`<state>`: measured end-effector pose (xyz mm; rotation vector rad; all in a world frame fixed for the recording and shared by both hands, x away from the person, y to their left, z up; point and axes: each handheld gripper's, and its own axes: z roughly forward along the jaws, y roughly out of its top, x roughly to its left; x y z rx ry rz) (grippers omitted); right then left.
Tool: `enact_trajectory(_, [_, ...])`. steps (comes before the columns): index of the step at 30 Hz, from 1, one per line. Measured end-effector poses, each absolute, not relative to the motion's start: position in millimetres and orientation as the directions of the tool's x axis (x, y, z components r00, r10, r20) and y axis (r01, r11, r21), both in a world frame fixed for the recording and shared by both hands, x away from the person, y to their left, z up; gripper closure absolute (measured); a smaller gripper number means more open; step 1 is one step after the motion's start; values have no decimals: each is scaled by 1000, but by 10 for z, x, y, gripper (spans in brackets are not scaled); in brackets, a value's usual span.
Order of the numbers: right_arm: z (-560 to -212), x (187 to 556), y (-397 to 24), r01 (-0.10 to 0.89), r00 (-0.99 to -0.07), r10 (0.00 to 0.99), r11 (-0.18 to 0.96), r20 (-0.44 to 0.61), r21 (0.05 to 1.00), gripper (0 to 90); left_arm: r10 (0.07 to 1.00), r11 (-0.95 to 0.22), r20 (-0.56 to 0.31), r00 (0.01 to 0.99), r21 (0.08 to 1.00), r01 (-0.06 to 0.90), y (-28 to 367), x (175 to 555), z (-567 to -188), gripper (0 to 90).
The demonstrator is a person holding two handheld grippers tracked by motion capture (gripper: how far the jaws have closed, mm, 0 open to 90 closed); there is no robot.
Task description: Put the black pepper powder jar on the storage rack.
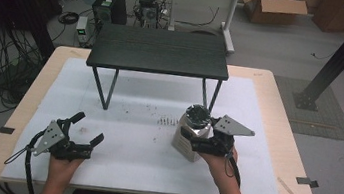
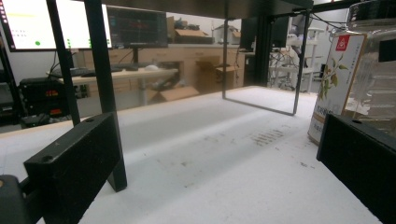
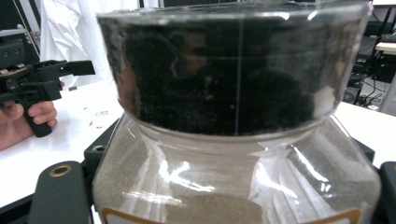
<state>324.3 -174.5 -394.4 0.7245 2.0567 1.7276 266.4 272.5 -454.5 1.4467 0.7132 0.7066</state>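
- Right gripper (image 1: 200,140) at lower right of the high view, jaws set on either side of a clear jar (image 1: 190,139) with a dark lid (image 1: 198,114); looks clamped on the jar's body, though true pad contact hard to confirm.
- Jar standing upright on the white mat (image 1: 128,146), just right of centre, in front of the small black table (image 1: 160,50).
- In the right gripper view, jar (image 3: 233,154) looming close, smooth shiny glass, brownish powder inside.
- Left gripper (image 1: 85,133) at lower left of the high view, jaws spread wide, holding nothing, well apart from the jar.
- Risks, as a judgement: slick curved glass, so a possible slip or twist out of the jaws on a lift.
- Grip sitting low on the body, heavy lid end above, so a possible tip on a quick move.
- Black table's leg (image 1: 214,95) just behind; a careless swing up could knock it.
- Loose lid, if any, means spilled powder.
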Motion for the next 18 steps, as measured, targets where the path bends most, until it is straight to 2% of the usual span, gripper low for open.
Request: enact_trajectory(18, [-3921, 3213, -1725, 126, -803, 595, 156, 8, 980, 227, 790, 6, -5, 614, 1000, 0, 2724, 2663, -4545, 3])
